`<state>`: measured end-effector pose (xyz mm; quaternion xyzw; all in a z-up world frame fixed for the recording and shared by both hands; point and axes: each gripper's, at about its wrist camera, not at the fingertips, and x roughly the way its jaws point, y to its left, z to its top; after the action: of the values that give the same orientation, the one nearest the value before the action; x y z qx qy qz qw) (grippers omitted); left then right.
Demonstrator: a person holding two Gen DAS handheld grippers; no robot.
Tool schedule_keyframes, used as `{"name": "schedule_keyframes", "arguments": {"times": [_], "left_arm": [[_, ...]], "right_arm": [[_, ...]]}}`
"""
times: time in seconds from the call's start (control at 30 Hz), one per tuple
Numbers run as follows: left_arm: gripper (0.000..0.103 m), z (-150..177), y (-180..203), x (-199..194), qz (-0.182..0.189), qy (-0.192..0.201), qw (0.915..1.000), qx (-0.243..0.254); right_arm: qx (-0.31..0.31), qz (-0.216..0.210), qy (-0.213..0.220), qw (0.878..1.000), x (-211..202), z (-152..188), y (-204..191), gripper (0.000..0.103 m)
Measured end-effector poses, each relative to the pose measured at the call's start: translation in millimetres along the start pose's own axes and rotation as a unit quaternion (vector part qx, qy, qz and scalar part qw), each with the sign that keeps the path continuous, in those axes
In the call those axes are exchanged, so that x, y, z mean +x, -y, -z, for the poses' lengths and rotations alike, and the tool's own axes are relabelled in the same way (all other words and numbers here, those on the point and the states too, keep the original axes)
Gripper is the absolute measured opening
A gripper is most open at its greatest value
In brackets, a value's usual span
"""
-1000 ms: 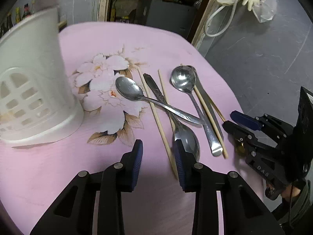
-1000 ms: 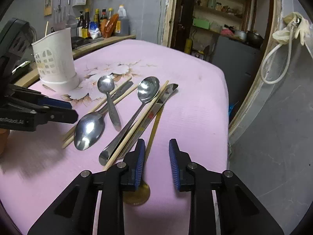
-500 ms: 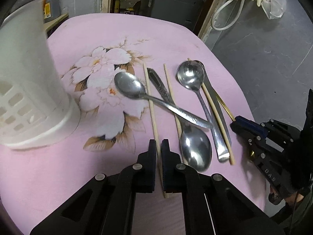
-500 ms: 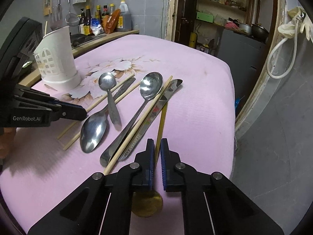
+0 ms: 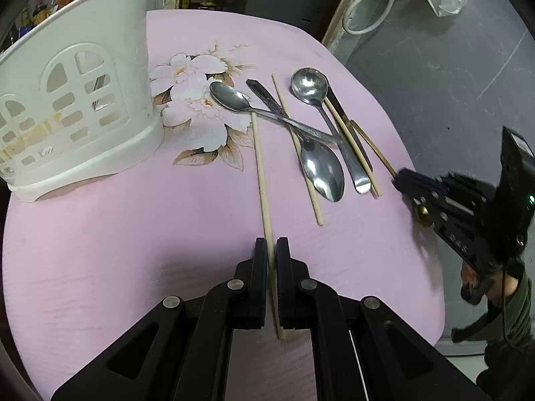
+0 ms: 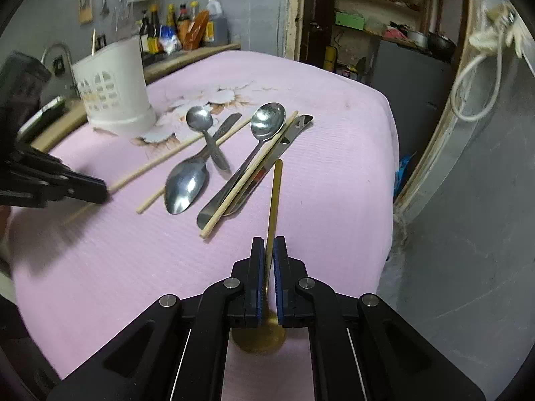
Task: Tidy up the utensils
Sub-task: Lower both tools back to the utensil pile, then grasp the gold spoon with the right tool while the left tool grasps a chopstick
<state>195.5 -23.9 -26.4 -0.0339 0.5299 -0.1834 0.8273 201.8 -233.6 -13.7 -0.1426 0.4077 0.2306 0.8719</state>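
Note:
My left gripper [image 5: 271, 250] is shut on a wooden chopstick [image 5: 260, 173] that reaches forward over the pink tablecloth [image 5: 133, 220]. My right gripper [image 6: 267, 250] is shut on the handle of a gold spoon [image 6: 273, 197], whose bowl shows below the fingers. The gold spoon's far end is lifted off the cloth. Several steel spoons [image 5: 321, 167], a knife and more chopsticks [image 5: 301, 153] lie in a loose pile mid-table. A white slotted utensil holder [image 5: 77, 100] stands at the left; it also shows in the right wrist view [image 6: 113, 87].
The right gripper shows at the table's right edge in the left wrist view [image 5: 468, 207]. The table drops off to a grey floor [image 5: 451, 67] on the right. A counter with bottles [image 6: 180, 33] stands behind the holder.
Both grippers shut half a second ago and stay shut. The left one has pulled its chopstick out of the pile toward me. The right one has lifted the gold spoon's handle clear of the pile.

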Motion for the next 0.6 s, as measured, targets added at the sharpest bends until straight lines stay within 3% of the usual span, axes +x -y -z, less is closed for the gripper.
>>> {"name": "schedule_keyframes", "arguments": {"times": [0.27, 0.6], "left_arm": [[0.005, -12, 13, 12, -0.04, -0.009, 0.998, 0.048], [0.008, -50, 13, 37, -0.067, -0.03, 0.9946, 0.073]], "right_arm": [[-0.034, 0.015, -0.018, 0.999, 26, -22, -5, 0.014], [-0.02, -0.025, -0.048, 0.998, 40, -39, 7, 0.017]]}}
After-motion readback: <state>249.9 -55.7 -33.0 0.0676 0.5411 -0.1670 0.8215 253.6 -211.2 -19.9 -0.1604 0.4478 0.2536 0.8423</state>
